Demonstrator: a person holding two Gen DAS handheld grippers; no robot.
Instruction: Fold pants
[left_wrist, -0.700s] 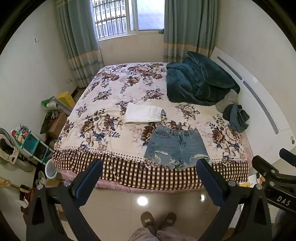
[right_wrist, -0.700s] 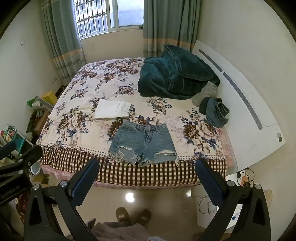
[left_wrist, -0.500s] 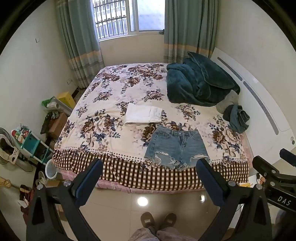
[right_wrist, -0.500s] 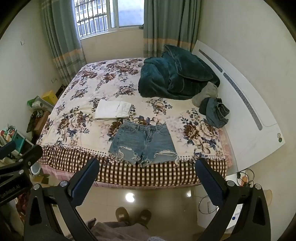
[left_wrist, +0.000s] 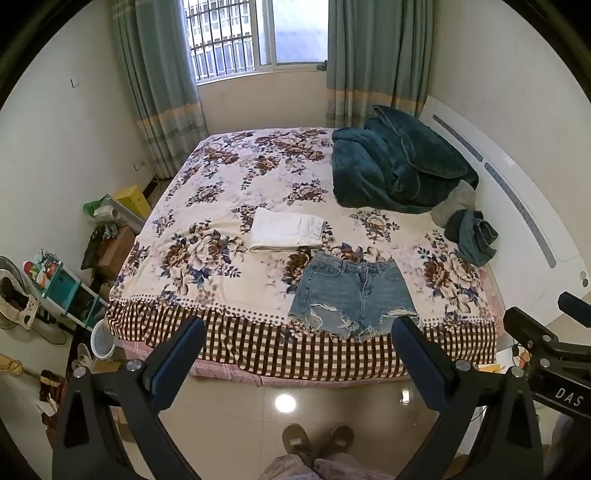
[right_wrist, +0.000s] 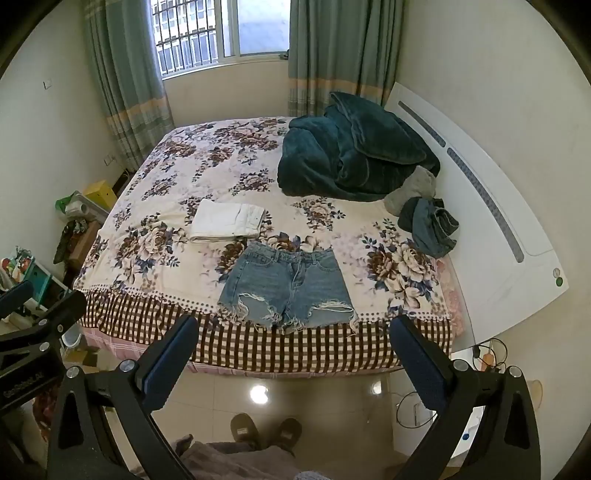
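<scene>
Denim shorts (left_wrist: 351, 295) lie flat and unfolded at the bed's (left_wrist: 229, 192) near edge beside folded white pants (left_wrist: 286, 234), our left gripper (left_wrist: 295, 350) and right gripper (right_wrist: 291, 347) held wide apart, empty, well short.

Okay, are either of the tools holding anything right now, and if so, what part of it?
Nothing is held. The left tool and the right tool are both open, back from the bed, and the denim shorts lie flat and untouched near its front edge.
</scene>
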